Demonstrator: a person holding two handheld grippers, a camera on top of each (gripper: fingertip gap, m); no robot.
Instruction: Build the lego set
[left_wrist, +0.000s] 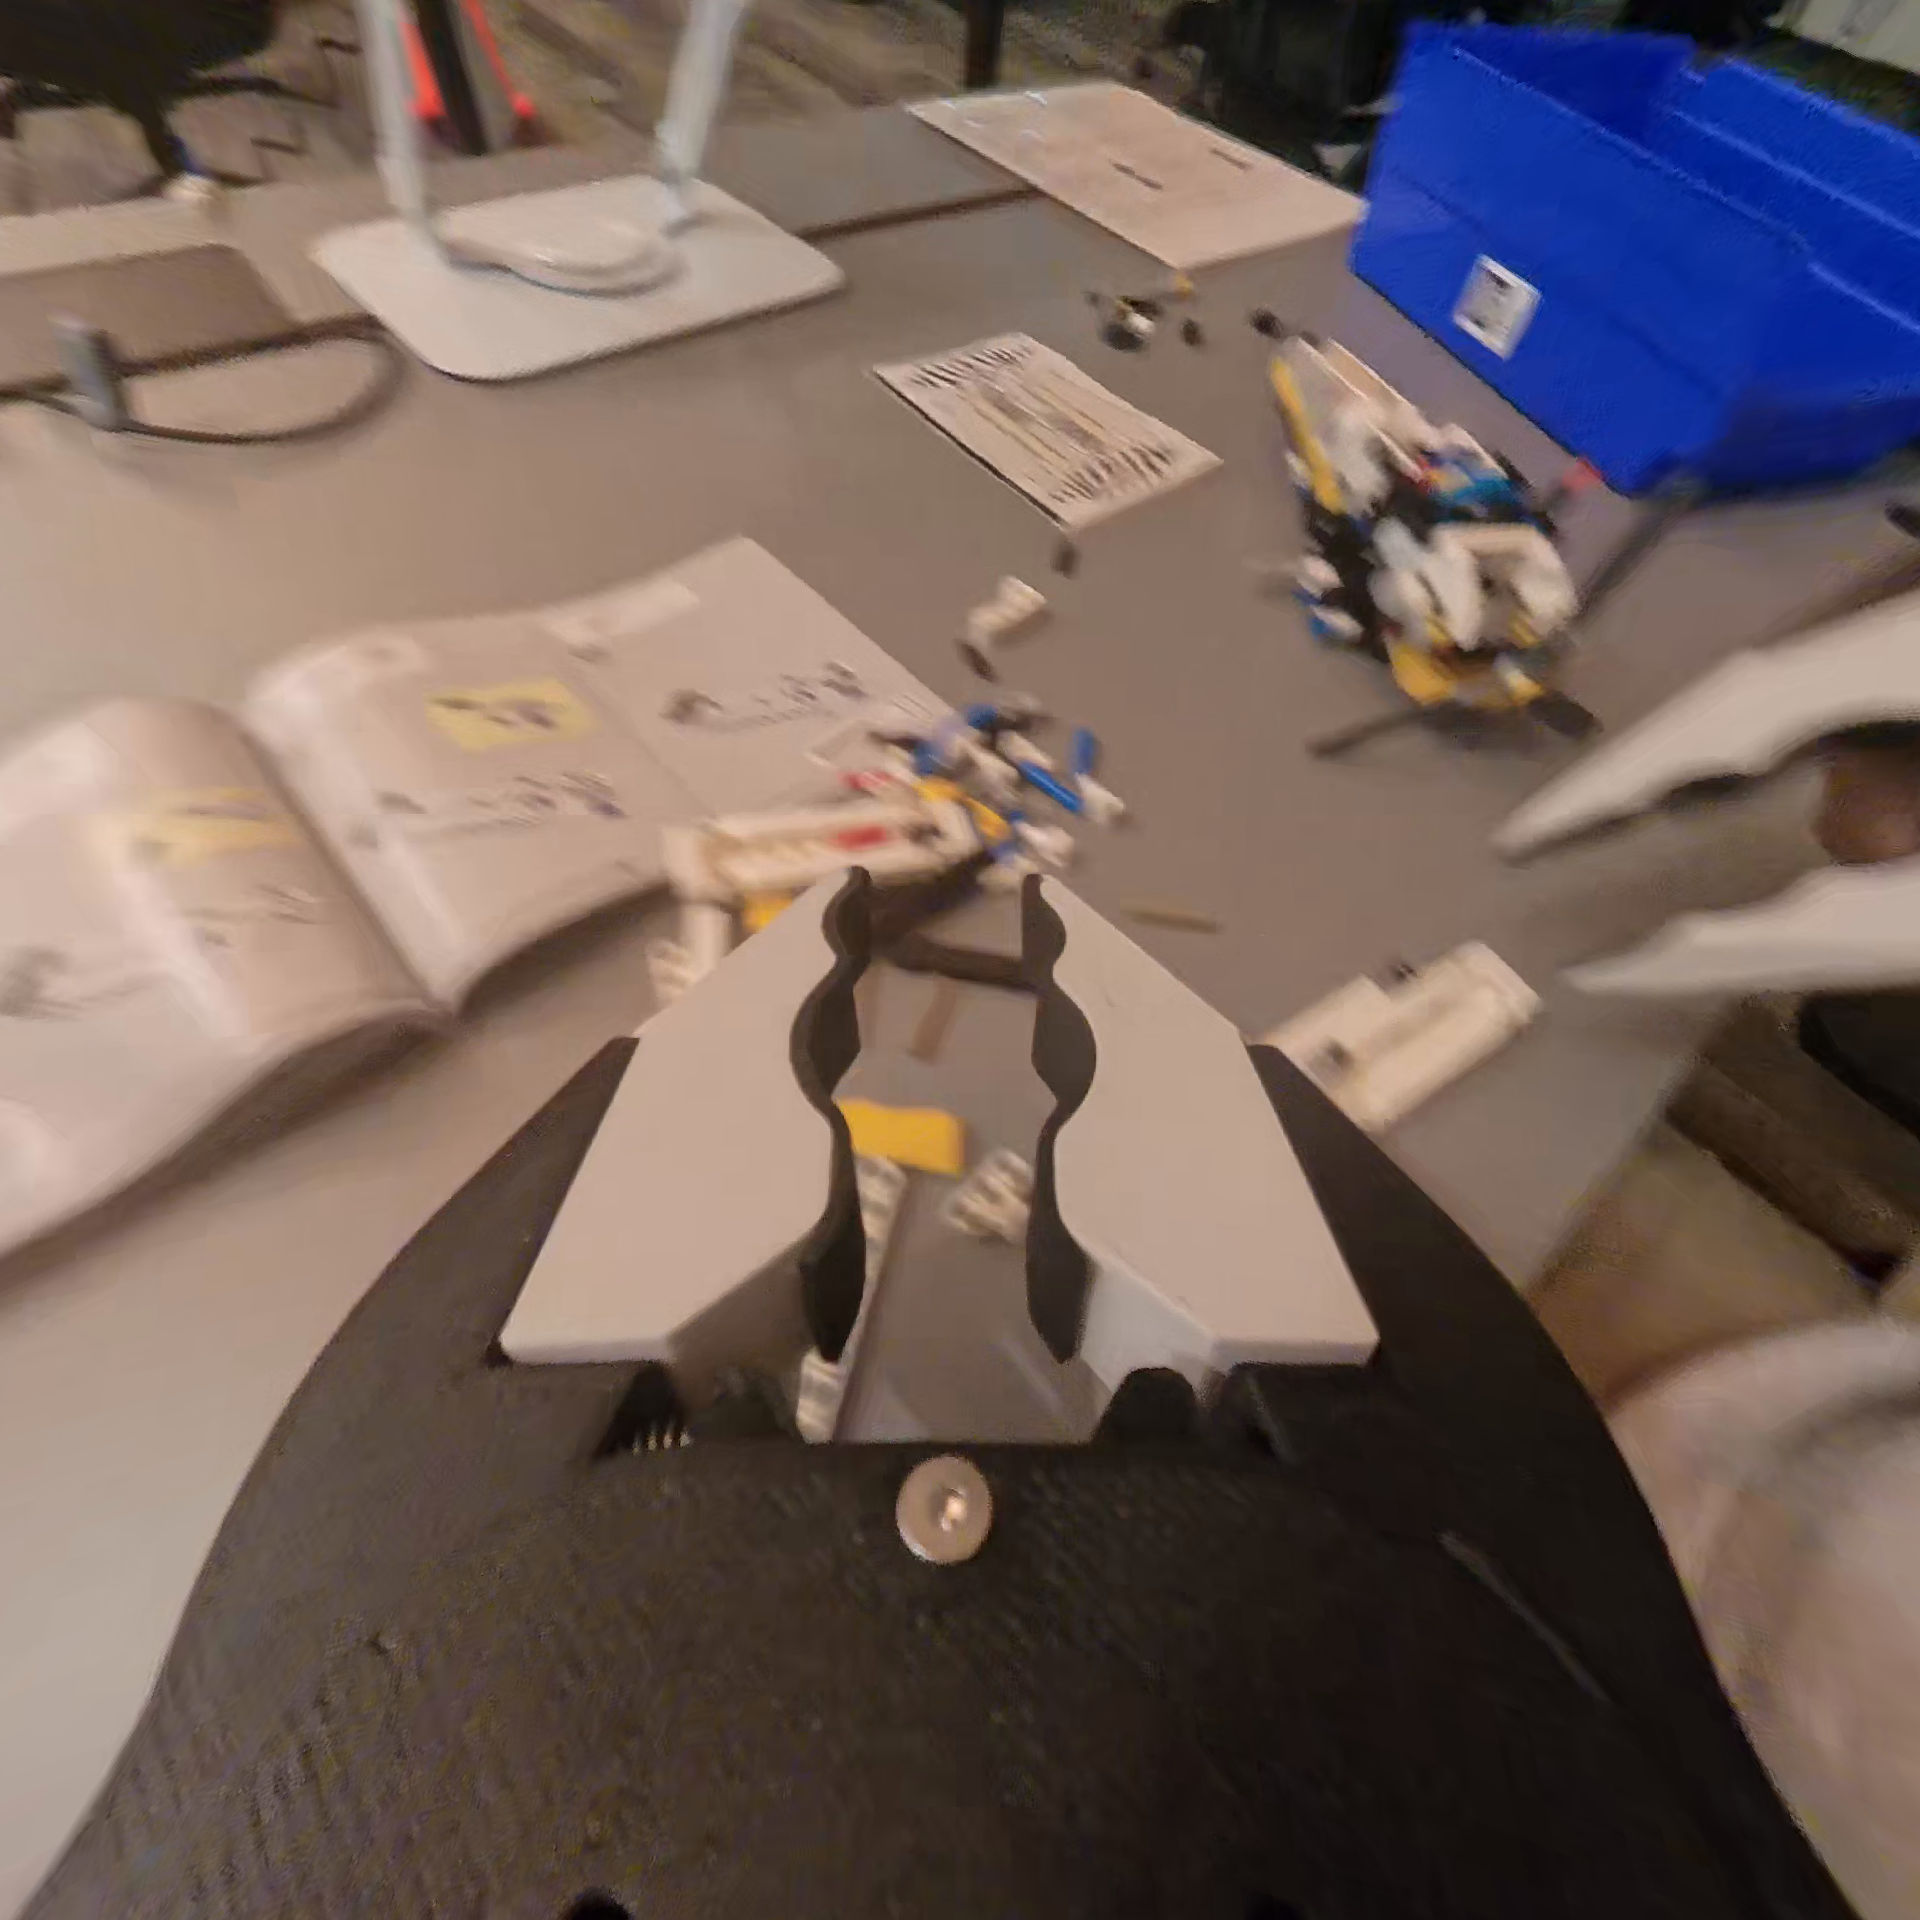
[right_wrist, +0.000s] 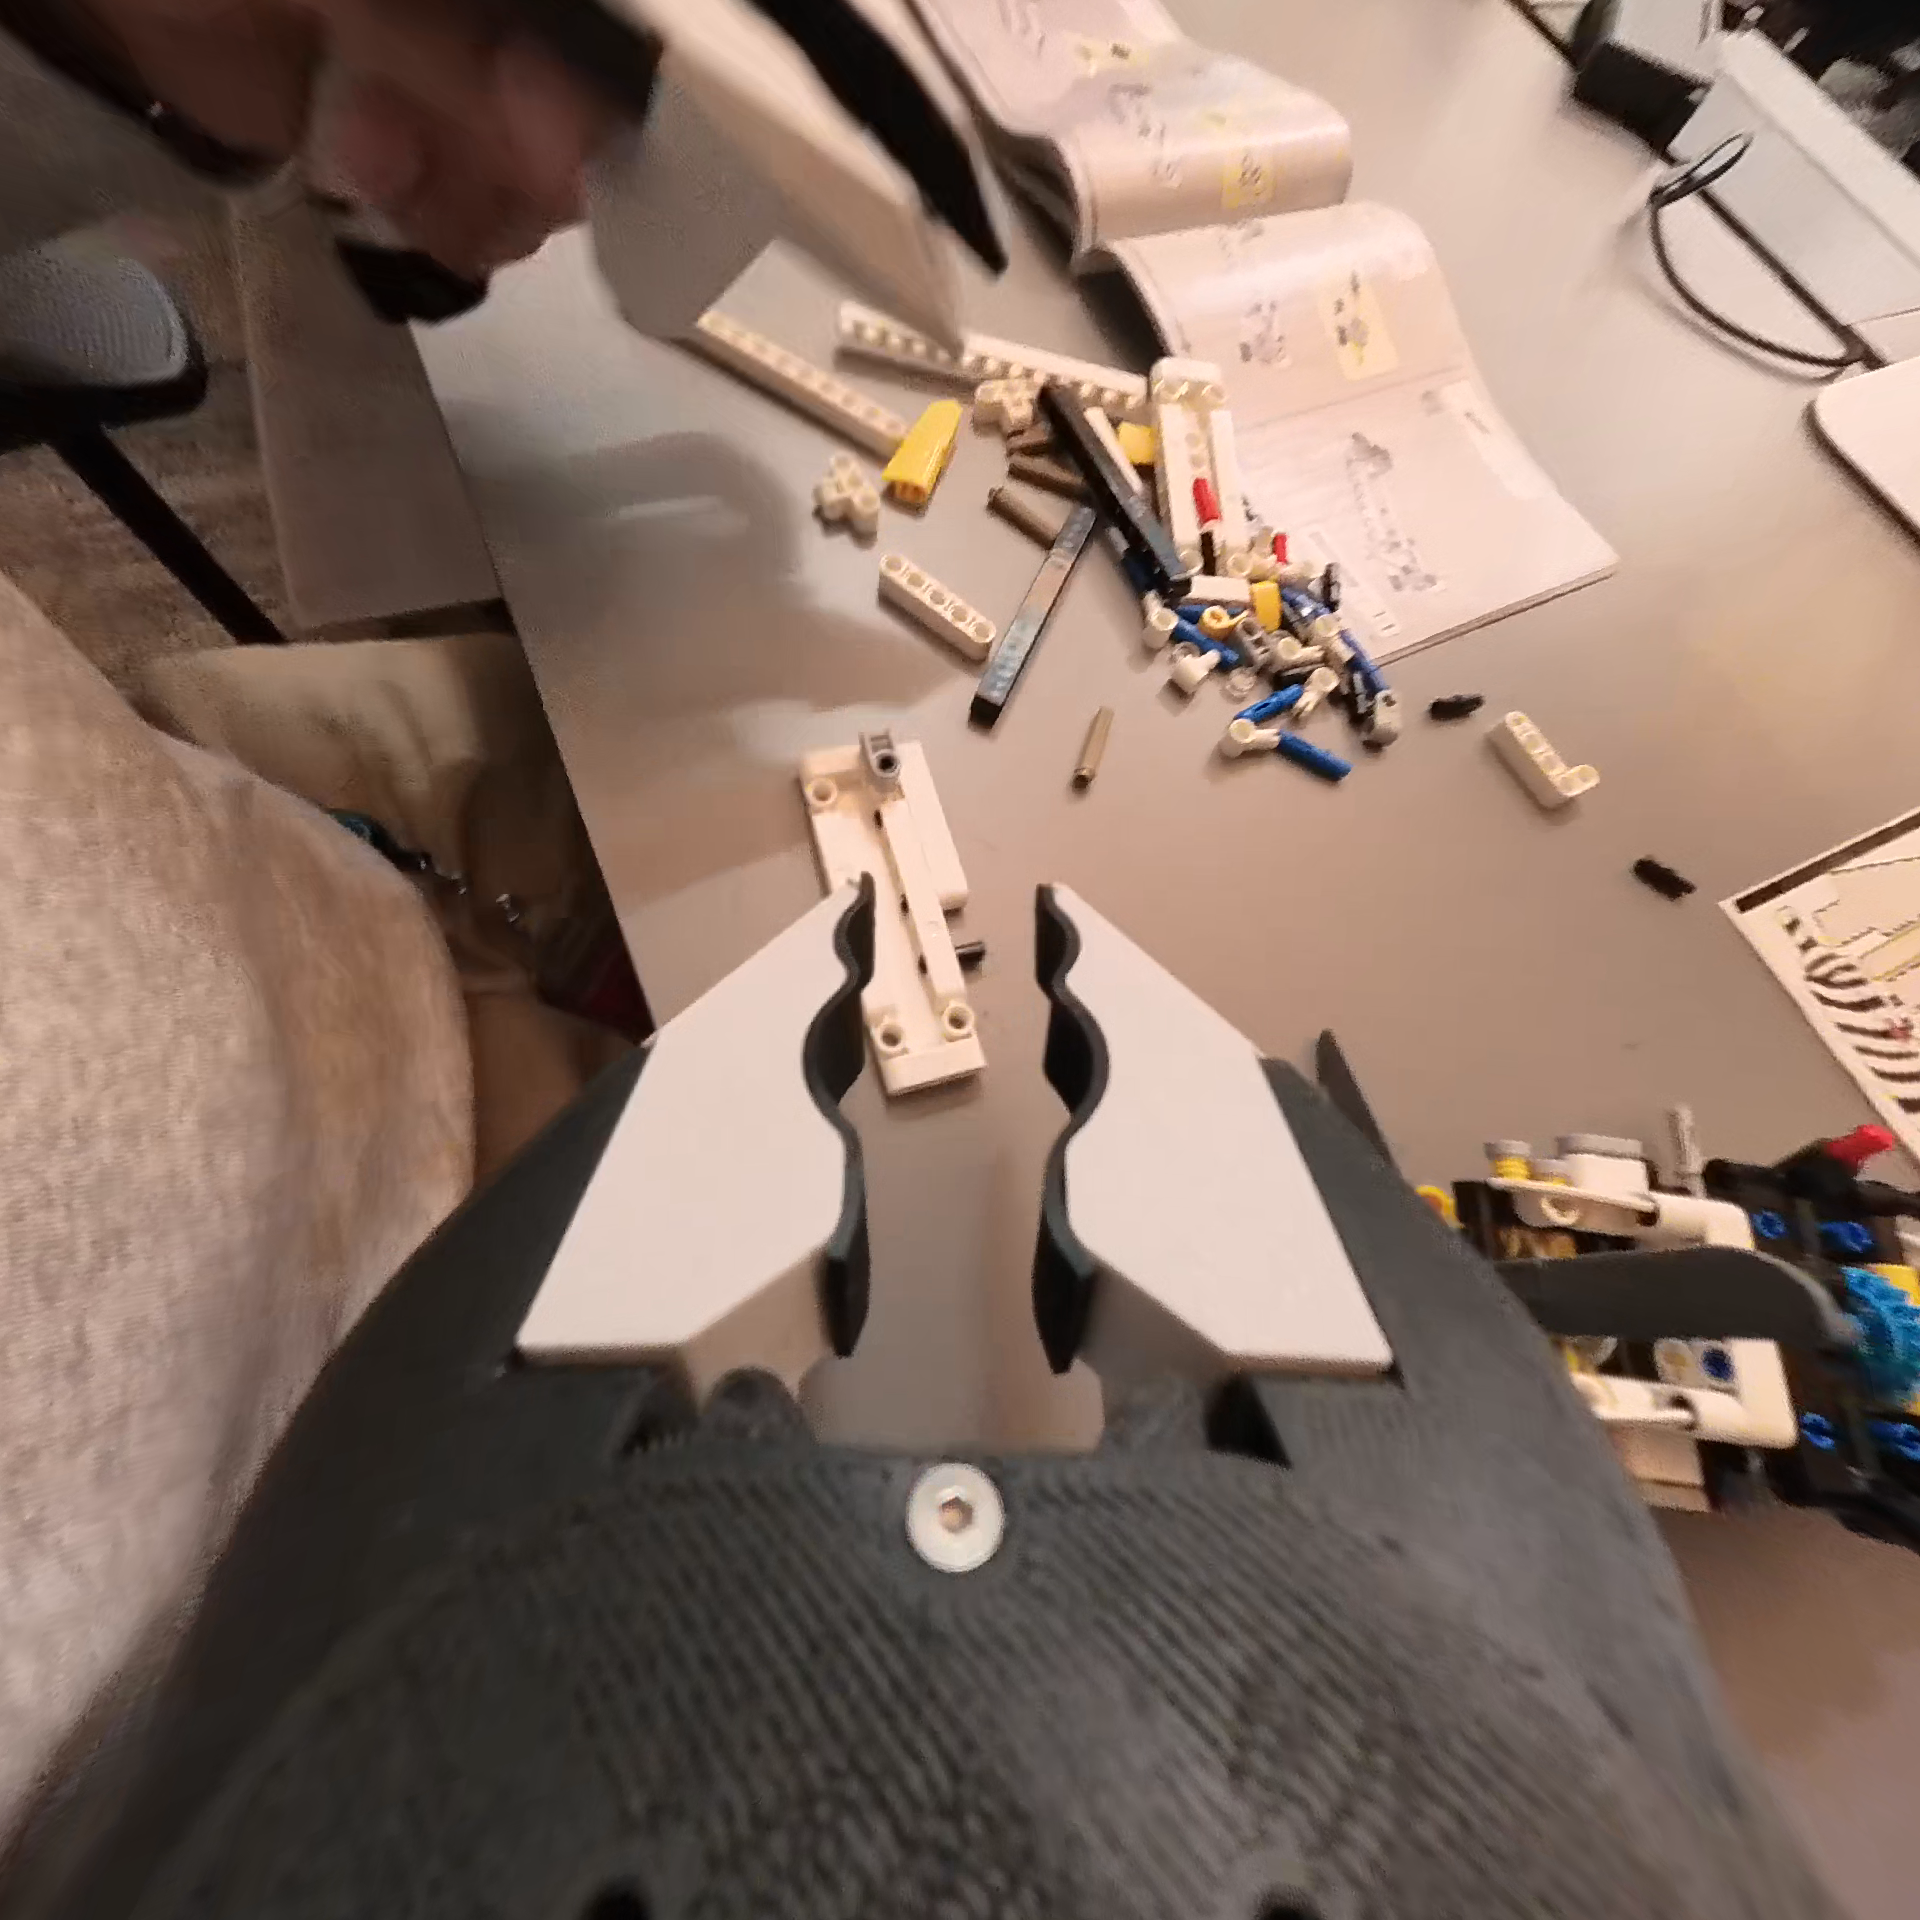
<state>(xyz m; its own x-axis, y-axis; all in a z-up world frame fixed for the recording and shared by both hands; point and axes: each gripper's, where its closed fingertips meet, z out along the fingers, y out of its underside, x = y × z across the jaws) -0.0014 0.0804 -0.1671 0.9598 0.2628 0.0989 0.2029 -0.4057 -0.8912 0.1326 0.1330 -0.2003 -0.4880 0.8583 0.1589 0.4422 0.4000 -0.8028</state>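
Observation:
My left gripper (left_wrist: 945, 894) is open and empty, above a pile of white, blue and yellow lego pieces (left_wrist: 935, 800); a black beam (left_wrist: 961, 961) shows through the gap between its fingers. A yellow piece (left_wrist: 904, 1132) lies below it. My right gripper (right_wrist: 954, 899) is open and empty, low over a flat white assembly (right_wrist: 914, 821) that lies on the table by its left finger; it also shows in the left wrist view (left_wrist: 1403, 1023). The partly built model (left_wrist: 1423, 561) stands to the right (right_wrist: 1662, 1299). The pile (right_wrist: 1247, 603) lies farther off.
An open instruction book (left_wrist: 364, 831) lies left of the pile. A sticker sheet (left_wrist: 1049, 426), a blue bin (left_wrist: 1662, 229) and a lamp base (left_wrist: 582, 270) are at the back. The table edge (right_wrist: 540, 665) runs close on the right gripper's left, with a person's clothing (right_wrist: 156, 1039) beyond. My hands' fingertips stand some 15 centimeters from each other. My left tips are roughly 8 centimeters from the yellow piece (left_wrist: 904, 1132). It is also in sight in the right wrist view (right_wrist: 921, 464).

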